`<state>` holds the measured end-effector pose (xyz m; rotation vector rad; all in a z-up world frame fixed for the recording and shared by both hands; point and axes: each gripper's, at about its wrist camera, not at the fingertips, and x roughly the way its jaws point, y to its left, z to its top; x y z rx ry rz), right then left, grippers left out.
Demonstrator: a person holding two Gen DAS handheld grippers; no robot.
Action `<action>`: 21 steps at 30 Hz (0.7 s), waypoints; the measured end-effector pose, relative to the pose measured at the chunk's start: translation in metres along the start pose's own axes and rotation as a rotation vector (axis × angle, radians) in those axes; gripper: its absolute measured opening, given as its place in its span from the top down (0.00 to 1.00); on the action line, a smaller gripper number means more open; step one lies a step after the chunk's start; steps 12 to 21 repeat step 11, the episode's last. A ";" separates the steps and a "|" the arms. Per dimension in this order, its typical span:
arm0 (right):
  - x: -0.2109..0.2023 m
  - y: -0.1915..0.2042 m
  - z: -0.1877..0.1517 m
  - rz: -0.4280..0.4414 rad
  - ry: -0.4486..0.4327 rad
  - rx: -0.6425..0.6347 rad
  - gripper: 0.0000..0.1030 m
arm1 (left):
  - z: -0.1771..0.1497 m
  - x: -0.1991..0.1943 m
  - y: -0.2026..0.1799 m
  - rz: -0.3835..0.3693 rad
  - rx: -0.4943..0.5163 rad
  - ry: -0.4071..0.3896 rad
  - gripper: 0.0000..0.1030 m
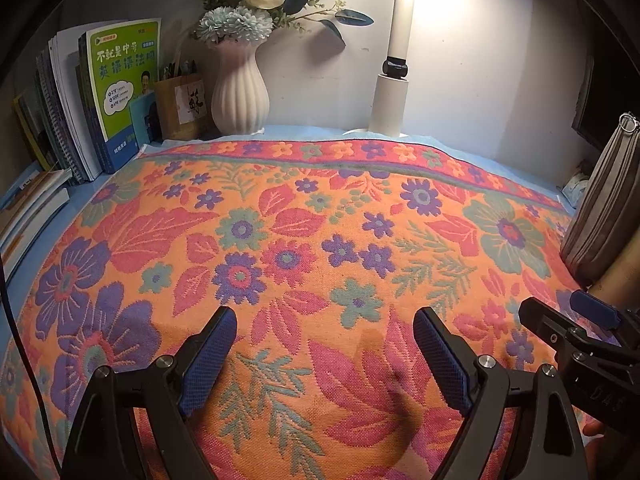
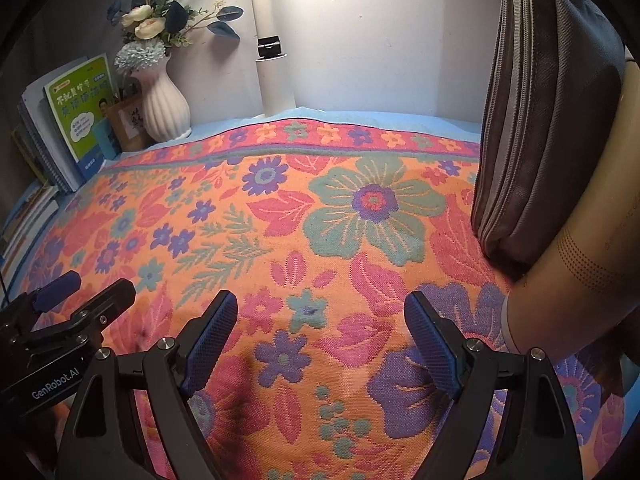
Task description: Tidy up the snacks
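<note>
My left gripper [image 1: 324, 320] is open and empty, low over the floral cloth [image 1: 304, 240]. My right gripper [image 2: 320, 304] is open and empty too, over the same cloth [image 2: 280, 208]. The right gripper also shows at the right edge of the left wrist view [image 1: 568, 316], and the left gripper at the left edge of the right wrist view [image 2: 84, 288]. A grey zip pouch [image 2: 548, 120] stands upright at the right, leaning on a tan cylinder [image 2: 600, 216]; it also shows in the left wrist view [image 1: 604, 204]. No snack is in view.
A white ribbed vase [image 1: 240, 92] with flowers, a brown pen holder [image 1: 180, 104] and upright books [image 1: 120, 88] stand at the back left. A white lamp post [image 1: 394, 72] stands at the back wall. More books [image 1: 28, 208] lie at the left edge.
</note>
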<state>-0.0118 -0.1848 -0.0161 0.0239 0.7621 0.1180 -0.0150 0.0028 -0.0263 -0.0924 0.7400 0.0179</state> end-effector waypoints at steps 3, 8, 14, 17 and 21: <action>0.000 0.000 0.000 0.000 0.002 -0.003 0.17 | 0.000 0.000 0.000 0.000 0.000 -0.001 0.14; 0.001 0.000 0.000 0.002 0.005 -0.001 0.17 | -0.002 -0.005 0.002 0.007 -0.015 -0.035 0.14; 0.001 0.001 0.000 0.002 0.005 -0.001 0.17 | -0.001 -0.006 0.004 -0.012 -0.025 -0.036 0.14; 0.001 0.001 0.000 0.002 0.005 -0.001 0.17 | -0.001 -0.006 0.004 -0.012 -0.025 -0.036 0.14; 0.001 0.001 0.000 0.002 0.005 -0.001 0.17 | -0.001 -0.006 0.004 -0.012 -0.025 -0.036 0.14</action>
